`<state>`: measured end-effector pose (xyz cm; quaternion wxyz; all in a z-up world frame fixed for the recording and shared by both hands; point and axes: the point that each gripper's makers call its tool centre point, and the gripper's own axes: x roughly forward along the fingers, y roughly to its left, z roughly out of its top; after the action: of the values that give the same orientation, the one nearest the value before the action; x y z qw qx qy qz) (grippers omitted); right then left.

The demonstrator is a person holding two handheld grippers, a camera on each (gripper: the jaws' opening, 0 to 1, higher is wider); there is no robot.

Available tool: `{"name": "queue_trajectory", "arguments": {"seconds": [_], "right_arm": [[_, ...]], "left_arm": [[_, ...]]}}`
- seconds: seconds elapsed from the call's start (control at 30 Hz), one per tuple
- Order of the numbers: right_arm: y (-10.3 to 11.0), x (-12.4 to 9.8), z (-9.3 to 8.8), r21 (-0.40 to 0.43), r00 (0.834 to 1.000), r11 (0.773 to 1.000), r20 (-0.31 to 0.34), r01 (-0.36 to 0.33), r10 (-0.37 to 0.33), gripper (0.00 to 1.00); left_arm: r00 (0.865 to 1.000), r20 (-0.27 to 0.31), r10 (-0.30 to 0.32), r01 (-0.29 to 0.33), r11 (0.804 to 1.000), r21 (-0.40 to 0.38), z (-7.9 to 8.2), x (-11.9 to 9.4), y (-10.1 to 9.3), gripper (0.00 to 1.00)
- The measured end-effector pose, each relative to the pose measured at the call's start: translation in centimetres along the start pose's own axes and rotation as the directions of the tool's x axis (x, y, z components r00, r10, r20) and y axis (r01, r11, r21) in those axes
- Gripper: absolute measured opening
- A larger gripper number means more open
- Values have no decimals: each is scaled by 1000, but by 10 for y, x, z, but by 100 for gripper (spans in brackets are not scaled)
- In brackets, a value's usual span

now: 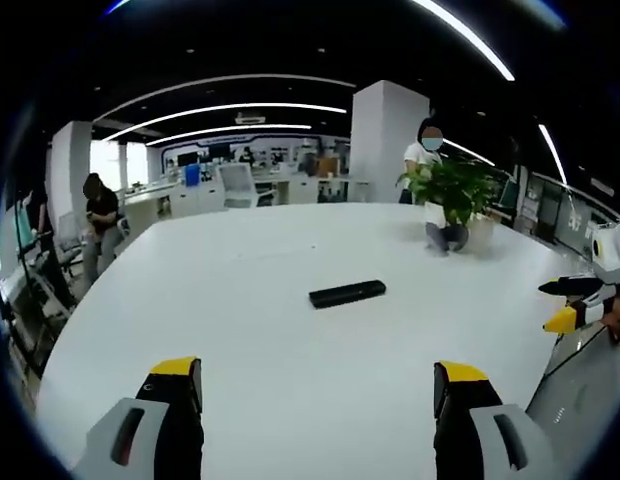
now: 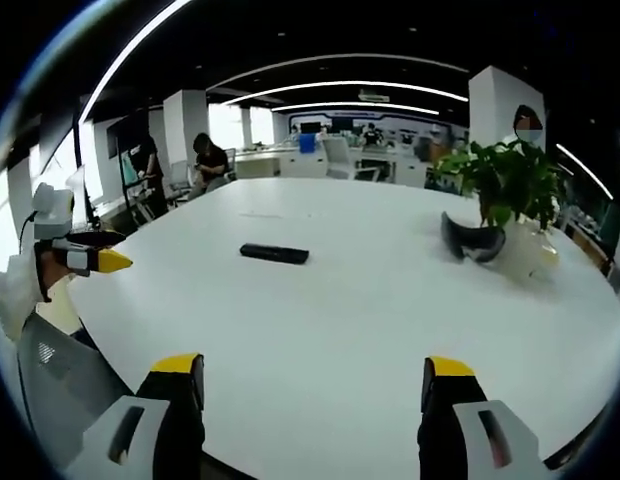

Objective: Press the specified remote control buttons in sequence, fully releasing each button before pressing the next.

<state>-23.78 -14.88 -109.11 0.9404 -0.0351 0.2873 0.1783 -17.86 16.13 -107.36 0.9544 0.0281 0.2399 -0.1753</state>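
A slim black remote control (image 1: pixel 347 293) lies flat near the middle of the large white table (image 1: pixel 230 320). My left gripper (image 1: pixel 317 375) hovers over the near part of the table, jaws wide open with nothing between them, well short of the remote. In the right gripper view the remote (image 2: pixel 274 253) lies ahead and to the left on the table (image 2: pixel 370 310). My right gripper (image 2: pixel 310 368) is open and empty too, near the table edge. Each gripper appears in the other's view, the right gripper (image 1: pixel 575 312) at the right edge and the left gripper (image 2: pixel 88 258) at the left edge.
A potted green plant (image 1: pixel 456 188) and a dark curved object (image 1: pixel 446 237) stand at the far right of the table; the plant (image 2: pixel 510 178) also shows from the right side. A grey chair (image 2: pixel 60 372) sits by the table edge. A person (image 1: pixel 100 215) sits beyond the table; another person (image 1: pixel 425 150) stands behind the plant.
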Motion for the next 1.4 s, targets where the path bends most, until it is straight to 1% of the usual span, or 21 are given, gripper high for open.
{"name": "queue_trajectory", "arguments": {"seconds": [0.17,0.3,0.43,0.6,0.7,0.77,0.97,1.07,1.23,1.3,1.4], "right_arm": [[-2,0,-1,8,1000,1000,-7,7,-7,89],[-3,1,-3,11,1000,1000,-13,11,-11,88],[-4,2,-5,6,1000,1000,-22,16,-16,88],[-4,3,-7,-1,999,1000,-36,17,-17,87],[-4,3,-8,-8,999,1000,-44,20,-21,87],[-4,4,-9,-11,999,1000,-48,20,-21,87],[-6,5,-12,-11,998,1000,-61,27,-27,86],[-8,5,-13,-5,997,999,-65,32,-32,86],[-10,5,-14,5,997,999,-71,40,-40,86],[-10,5,-15,5,996,999,-72,42,-42,86],[-10,5,-15,3,996,999,-77,41,-40,86]], "left_arm": [[1000,-15,-12,13,999,46,8,16,4,99],[999,-21,-29,30,997,65,16,29,4,99],[998,-36,-53,56,994,93,23,45,-1,99],[994,-52,-94,101,983,153,33,68,-9,98],[991,-67,-116,126,977,172,35,79,-13,98],[988,-85,-132,146,970,192,36,87,-17,97],[980,-114,-162,185,955,233,39,112,-25,96],[975,-139,-173,204,945,256,36,125,-28,96],[962,-186,-198,245,927,284,30,144,-36,94],[956,-208,-208,265,916,302,27,151,-39,93],[948,-233,-215,285,898,335,27,161,-40,89]]}}
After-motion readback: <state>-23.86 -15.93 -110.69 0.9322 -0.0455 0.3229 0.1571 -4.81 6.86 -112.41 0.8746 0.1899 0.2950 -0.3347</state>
